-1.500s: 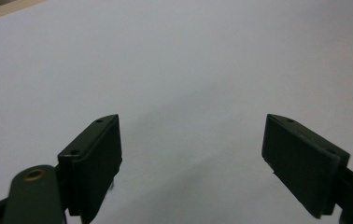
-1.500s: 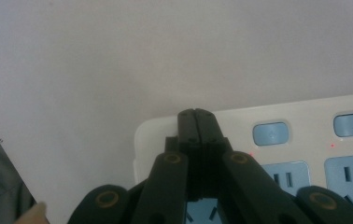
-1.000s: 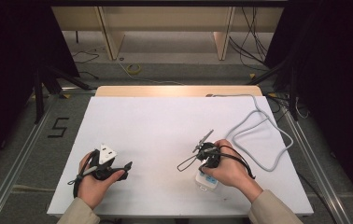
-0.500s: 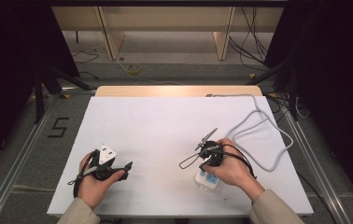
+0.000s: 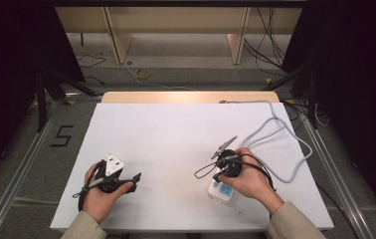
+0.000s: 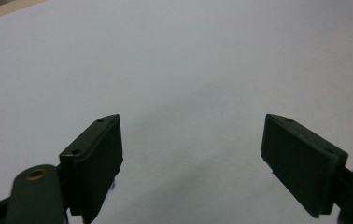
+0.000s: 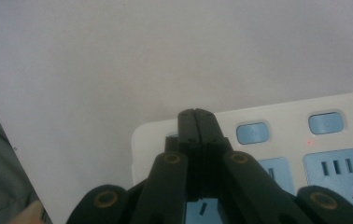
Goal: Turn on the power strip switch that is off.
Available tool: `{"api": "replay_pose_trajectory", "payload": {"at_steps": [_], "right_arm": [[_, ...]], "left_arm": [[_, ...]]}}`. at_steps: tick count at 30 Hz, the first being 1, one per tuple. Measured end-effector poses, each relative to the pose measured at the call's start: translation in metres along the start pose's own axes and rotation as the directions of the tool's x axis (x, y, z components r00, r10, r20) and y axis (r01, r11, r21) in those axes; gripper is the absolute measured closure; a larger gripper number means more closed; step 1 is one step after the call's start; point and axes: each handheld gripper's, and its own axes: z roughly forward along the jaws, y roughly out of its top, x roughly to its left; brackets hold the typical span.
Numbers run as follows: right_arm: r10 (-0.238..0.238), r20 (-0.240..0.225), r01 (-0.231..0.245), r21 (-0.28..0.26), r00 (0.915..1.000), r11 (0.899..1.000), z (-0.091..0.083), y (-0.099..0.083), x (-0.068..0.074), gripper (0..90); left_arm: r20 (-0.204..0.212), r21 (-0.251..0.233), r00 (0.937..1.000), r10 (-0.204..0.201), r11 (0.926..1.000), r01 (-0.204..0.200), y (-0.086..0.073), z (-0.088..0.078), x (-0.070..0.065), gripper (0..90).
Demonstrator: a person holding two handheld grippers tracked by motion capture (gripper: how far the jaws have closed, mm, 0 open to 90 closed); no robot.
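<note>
White hard plastic: the power strip lies flat at the near right of the tabletop, under the right hand. Right claw is clenched with nothing between its jaws, the tip over the strip's end beside a blue switch. Left claw is released, jaws wide over bare tabletop. Judged rigid, fairly light, smooth-sided and likely to skid if pushed; best taken across the narrow body. Farther off, its grey cable loops loosely toward the far edge; it should drag and resist turning.
</note>
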Motion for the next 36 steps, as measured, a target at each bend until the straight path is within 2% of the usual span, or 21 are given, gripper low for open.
{"api": "replay_pose_trajectory", "payload": {"at_steps": [12, 15, 21, 36], "right_arm": [[0.021, -0.009, -0.021, -0.047, 0.9997, 0.999, -0.004, -0.008, -0.004, 89.2], [0.013, -0.002, -0.013, -0.069, 0.9999, 0.998, -0.007, -0.009, -0.004, 90.0], [0.015, -0.009, -0.016, -0.077, 0.9998, 0.997, -0.008, -0.013, -0.004, 89.9], [0.028, -0.002, -0.028, -0.138, 0.9996, 0.990, -0.015, -0.030, -0.009, 84.6]], "left_arm": [[0.010, 0.002, 0.9999, 0.003, 1.0000, -0.004, 0.000, 0.000, -0.002, 20.5], [0.010, 0.002, 0.9999, 0.003, 1.0000, -0.003, 0.000, 0.000, -0.002, 20.5], [0.009, 0.003, 0.9999, 0.006, 1.0000, -0.006, 0.000, 0.000, -0.003, 20.5], [0.012, 0.002, 0.9999, -0.002, 1.0000, 0.002, -0.001, -0.001, -0.003, 20.4]]}}
